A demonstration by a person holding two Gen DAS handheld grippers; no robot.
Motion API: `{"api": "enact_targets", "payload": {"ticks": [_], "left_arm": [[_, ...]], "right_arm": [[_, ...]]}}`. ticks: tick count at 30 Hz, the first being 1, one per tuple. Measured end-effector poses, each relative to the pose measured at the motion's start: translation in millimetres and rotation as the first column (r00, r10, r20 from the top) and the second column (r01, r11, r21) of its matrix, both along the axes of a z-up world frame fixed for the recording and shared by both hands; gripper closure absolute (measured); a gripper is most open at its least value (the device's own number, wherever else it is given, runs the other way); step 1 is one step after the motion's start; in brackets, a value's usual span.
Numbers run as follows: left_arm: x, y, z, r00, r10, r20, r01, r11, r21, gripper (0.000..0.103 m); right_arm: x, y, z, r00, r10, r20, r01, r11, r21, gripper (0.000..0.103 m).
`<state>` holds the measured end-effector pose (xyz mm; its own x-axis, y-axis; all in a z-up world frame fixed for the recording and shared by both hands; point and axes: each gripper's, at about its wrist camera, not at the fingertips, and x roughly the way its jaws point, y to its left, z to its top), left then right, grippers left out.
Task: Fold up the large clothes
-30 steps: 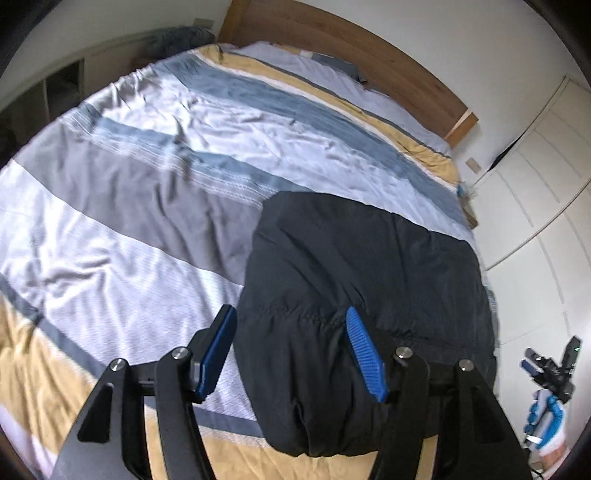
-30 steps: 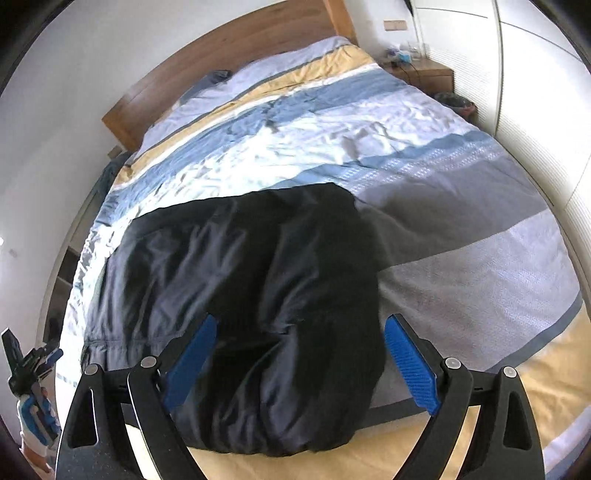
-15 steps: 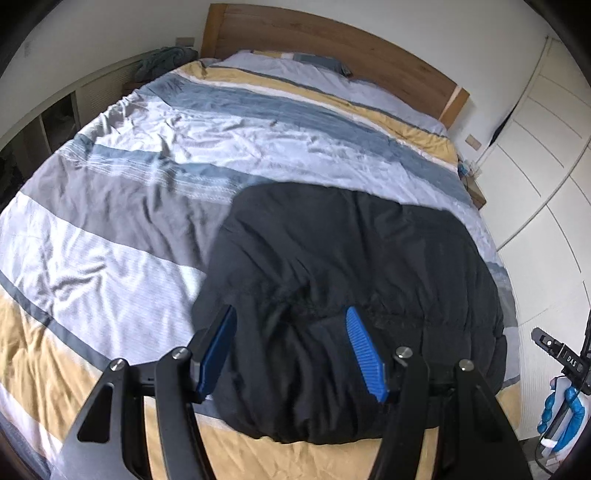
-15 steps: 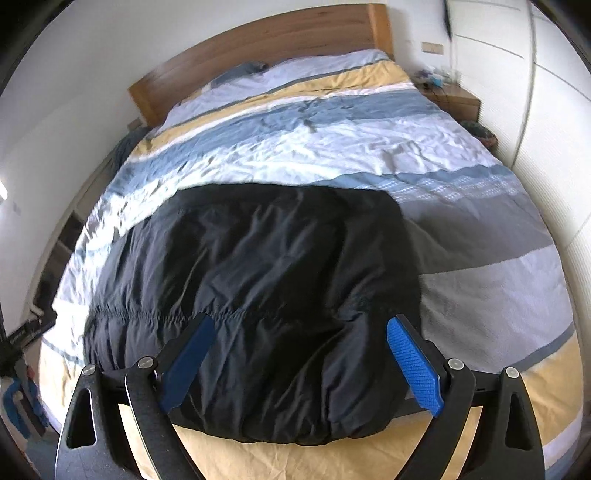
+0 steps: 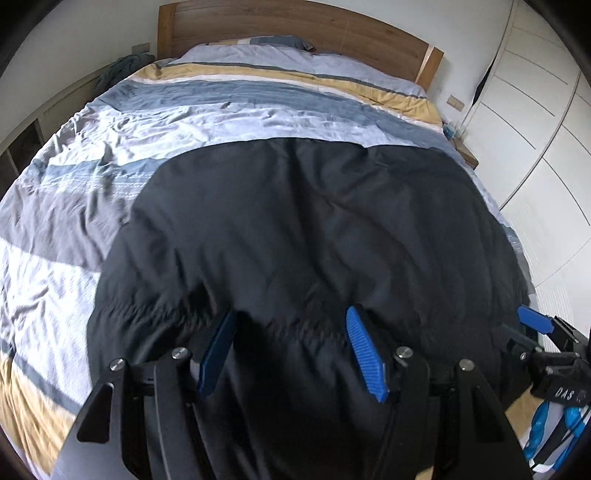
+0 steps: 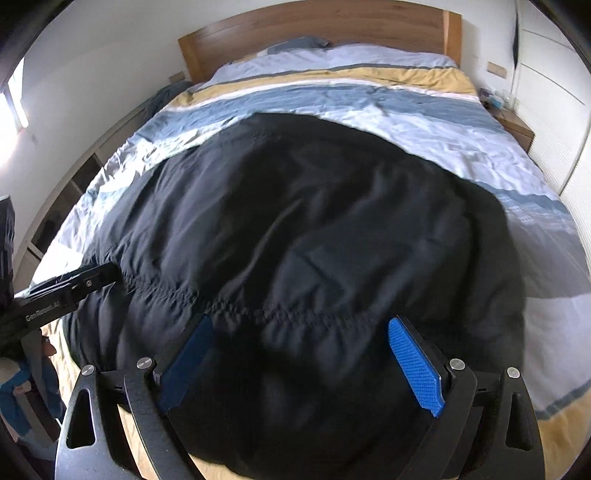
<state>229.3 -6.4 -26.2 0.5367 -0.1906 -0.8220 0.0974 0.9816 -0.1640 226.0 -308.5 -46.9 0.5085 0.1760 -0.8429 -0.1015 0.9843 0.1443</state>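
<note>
A large black padded garment (image 5: 303, 229) lies spread on the striped bed, with a gathered seam running across it near the front; it also shows in the right wrist view (image 6: 314, 229). My left gripper (image 5: 291, 350) is open, its blue pads just above the garment's near part by the seam. My right gripper (image 6: 303, 362) is open too, hovering over the near edge of the garment. The right gripper shows at the right edge of the left wrist view (image 5: 543, 332), and the left gripper's finger at the left of the right wrist view (image 6: 74, 284).
The bed has a blue, grey, white and yellow striped cover (image 5: 221, 110) and a wooden headboard (image 5: 295, 22). White wardrobe doors (image 5: 535, 129) stand on the right and low shelving (image 6: 66, 199) on the left. A nightstand (image 6: 513, 125) sits beside the headboard.
Both grippers have moved forward and down toward the garment and turned to face the headboard. The garment now fills more of both views. Both jaws stay open.
</note>
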Motion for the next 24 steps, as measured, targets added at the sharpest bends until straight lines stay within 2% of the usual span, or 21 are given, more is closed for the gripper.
{"api": "enact_targets", "payload": {"ticks": [5, 9, 16, 24], "left_arm": [[24.8, -10.5, -9.2, 1.0, -0.009, 0.013, 0.009, 1.0, 0.011, 0.042], [46.6, -16.5, -18.3, 1.0, -0.009, 0.015, 0.008, 1.0, 0.017, 0.037], [76.7, -27.9, -22.7, 1.0, -0.004, 0.025, 0.003, 1.0, 0.014, 0.036], [111.1, -41.3, -39.1, 1.0, -0.017, 0.02, 0.016, 0.998, 0.062, 0.034]], "right_arm": [[20.0, 3.7, -12.5, 1.0, -0.006, 0.002, 0.006, 1.0, 0.002, 0.004], [39.0, 2.8, -17.2, 1.0, -0.014, 0.009, 0.014, 1.0, 0.002, 0.001], [76.3, -5.7, -22.8, 0.999, -0.035, 0.026, 0.035, 0.999, 0.014, 0.0], [105.0, -20.0, -35.6, 0.998, -0.06, 0.011, 0.059, 0.998, 0.036, 0.0]]}}
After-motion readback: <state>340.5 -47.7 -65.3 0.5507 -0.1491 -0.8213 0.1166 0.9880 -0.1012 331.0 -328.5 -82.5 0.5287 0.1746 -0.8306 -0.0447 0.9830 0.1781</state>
